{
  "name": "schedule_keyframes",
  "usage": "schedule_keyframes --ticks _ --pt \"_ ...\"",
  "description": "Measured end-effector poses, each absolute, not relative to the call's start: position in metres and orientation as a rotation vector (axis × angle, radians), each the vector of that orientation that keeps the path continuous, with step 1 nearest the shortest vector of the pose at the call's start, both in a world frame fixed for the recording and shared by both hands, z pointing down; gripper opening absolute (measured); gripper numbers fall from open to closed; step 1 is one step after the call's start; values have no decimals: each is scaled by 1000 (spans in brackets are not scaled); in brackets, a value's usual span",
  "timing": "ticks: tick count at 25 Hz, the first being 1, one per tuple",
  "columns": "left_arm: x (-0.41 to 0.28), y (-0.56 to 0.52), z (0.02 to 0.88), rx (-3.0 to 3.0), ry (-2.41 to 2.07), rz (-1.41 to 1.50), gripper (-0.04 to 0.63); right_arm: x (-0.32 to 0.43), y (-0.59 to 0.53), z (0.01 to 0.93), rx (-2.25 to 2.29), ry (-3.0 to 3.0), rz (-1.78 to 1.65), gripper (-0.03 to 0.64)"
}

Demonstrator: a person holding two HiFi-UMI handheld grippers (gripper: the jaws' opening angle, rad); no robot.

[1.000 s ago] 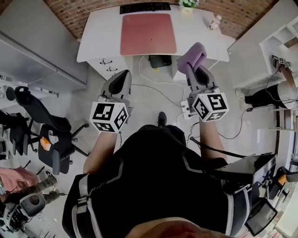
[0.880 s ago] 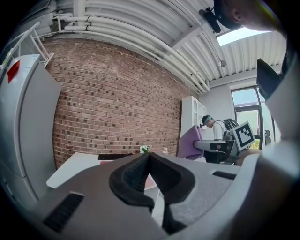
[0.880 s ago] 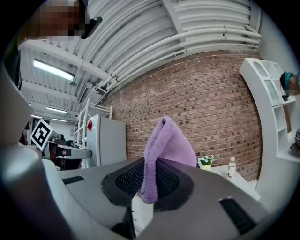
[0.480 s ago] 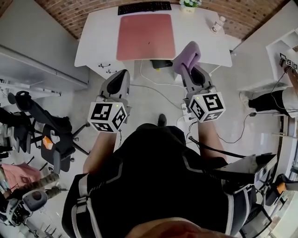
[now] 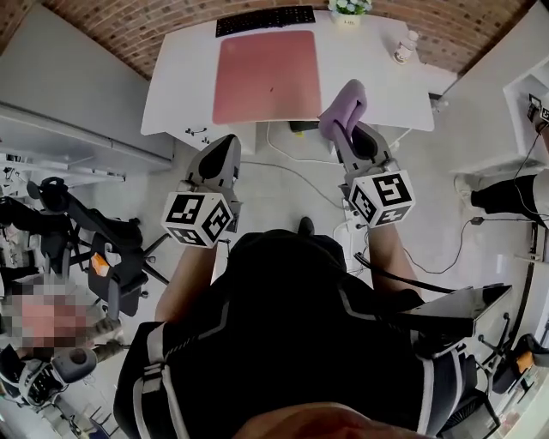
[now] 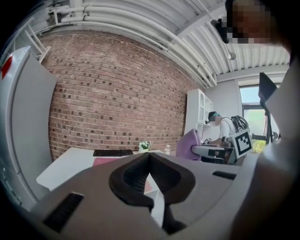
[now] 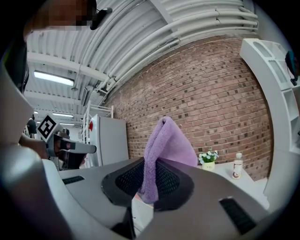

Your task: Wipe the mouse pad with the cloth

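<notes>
- My right hand-held gripper (image 5: pixel 347 130) is clamped on the cloth (image 5: pixel 343 105), which stands up out of the jaws as a folded purple peak.
- My left hand-held gripper (image 5: pixel 223 146) has its jaws together on nothing.
- The mouse pad (image 5: pixel 264 77) lies flat in the middle of the counter (image 5: pixel 184 86). It reaches from beside the keyboard (image 5: pixel 264 19) at the far edge nearly to the front edge.
- From the cloth, the pad lies ahead and to my left. Its right front corner is the nearest part.
- The pad looks close to square, with its slightly longer side along the front edge, so I judge that side-to-side strokes fit it best.
- Both hand-held grippers are short of the counter. The right one looks nearer, with the cloth tip over the front edge in the head view; I cannot tell its height above the counter.
- The head view alone gives the whole pad and where both hand-held grippers sit against it.
- The right gripper view alone shows the grip: cloth (image 7: pixel 164 154) pinched between the pads, with a plant (image 7: pixel 208 159) and bottle (image 7: pixel 238 166) beyond, but no pad.
- The left gripper view catches a sliver of pad (image 6: pixel 105 161) past its shut jaws.
</notes>
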State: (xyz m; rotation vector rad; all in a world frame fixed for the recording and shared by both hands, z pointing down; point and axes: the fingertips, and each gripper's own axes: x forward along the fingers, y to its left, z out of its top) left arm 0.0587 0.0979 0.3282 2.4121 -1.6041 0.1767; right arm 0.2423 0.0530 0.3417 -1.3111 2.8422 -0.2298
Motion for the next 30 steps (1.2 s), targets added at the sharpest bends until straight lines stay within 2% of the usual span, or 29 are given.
schedule_keyframes --ticks 10,30 --pt "28 74 340 2369 -1674 153 2 228 27 348 -1316 2860 -229 55" --pt "-36 -20 366 2423 -1512 202 2 202 -52 381 -1587 2785 -344 55"
